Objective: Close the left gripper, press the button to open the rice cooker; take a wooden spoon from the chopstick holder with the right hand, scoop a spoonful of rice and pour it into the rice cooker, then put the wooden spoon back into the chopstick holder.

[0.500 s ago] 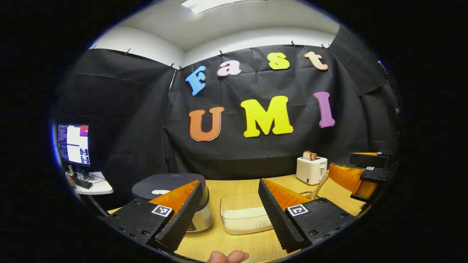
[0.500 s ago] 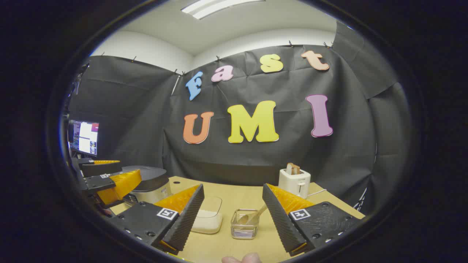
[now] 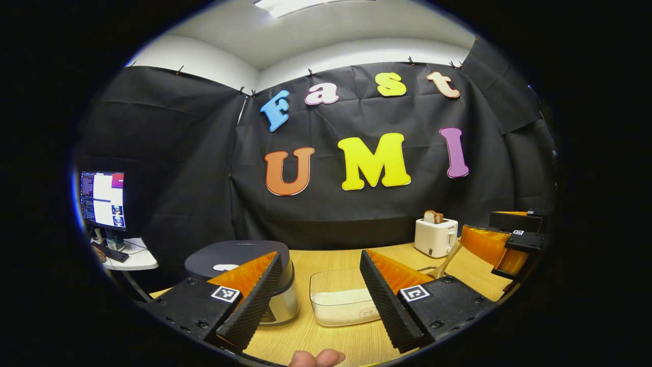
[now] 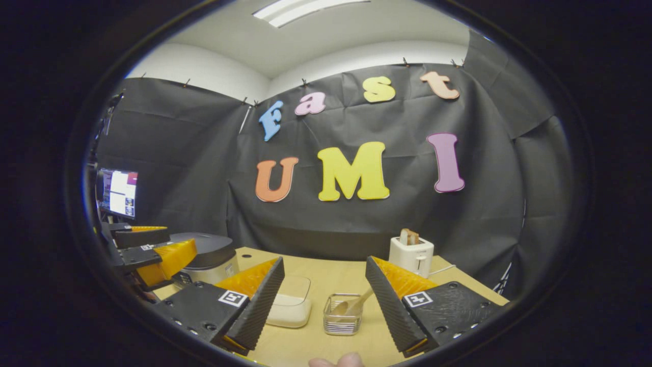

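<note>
Low in the left gripper view, the left gripper (image 3: 316, 298) has its jaws spread wide and empty above the pale wooden bench (image 3: 331, 257). Behind its fingers sit the closed dark-lidded silver rice cooker (image 3: 239, 255) at lower left and the clear plastic tub of white rice (image 3: 338, 300) at centre. Likewise, in the right gripper view, the right gripper (image 4: 323, 303) is released, and between its fingers stands the small clear chopstick holder (image 4: 343, 318) with the wooden spoon (image 4: 351, 304) leaning inside.
</note>
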`<state>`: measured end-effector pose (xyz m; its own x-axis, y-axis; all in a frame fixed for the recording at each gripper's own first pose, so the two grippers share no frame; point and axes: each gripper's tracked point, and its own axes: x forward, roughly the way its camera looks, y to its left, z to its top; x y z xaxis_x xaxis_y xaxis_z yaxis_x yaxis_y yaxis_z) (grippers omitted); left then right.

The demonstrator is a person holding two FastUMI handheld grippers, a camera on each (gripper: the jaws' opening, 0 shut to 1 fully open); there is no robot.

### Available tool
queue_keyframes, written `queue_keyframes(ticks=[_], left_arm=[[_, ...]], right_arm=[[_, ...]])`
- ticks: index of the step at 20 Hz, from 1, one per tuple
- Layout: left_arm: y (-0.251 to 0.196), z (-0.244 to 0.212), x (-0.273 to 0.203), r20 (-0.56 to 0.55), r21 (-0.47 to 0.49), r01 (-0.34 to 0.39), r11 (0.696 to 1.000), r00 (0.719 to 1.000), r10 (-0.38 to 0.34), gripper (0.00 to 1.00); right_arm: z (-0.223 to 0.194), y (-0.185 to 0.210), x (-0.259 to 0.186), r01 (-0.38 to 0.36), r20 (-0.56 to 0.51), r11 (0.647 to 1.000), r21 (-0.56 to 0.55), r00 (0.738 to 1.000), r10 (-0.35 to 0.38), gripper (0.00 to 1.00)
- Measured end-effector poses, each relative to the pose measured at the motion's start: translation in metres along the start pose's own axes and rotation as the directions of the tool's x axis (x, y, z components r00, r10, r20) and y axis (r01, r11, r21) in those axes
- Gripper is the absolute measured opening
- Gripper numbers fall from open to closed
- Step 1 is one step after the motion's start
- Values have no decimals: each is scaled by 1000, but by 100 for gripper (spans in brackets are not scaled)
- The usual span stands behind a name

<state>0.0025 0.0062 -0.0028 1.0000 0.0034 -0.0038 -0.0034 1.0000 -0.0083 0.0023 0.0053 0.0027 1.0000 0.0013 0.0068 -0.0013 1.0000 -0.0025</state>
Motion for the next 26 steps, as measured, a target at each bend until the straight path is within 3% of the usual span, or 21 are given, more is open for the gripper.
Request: queue_keyframes(ticks=[26], left_arm=[[14,-5,5,-15,-29,-55,998,998,55,98]], right_arm=[[-10,4,0,-18,5,1000,-1,1000,18,95]])
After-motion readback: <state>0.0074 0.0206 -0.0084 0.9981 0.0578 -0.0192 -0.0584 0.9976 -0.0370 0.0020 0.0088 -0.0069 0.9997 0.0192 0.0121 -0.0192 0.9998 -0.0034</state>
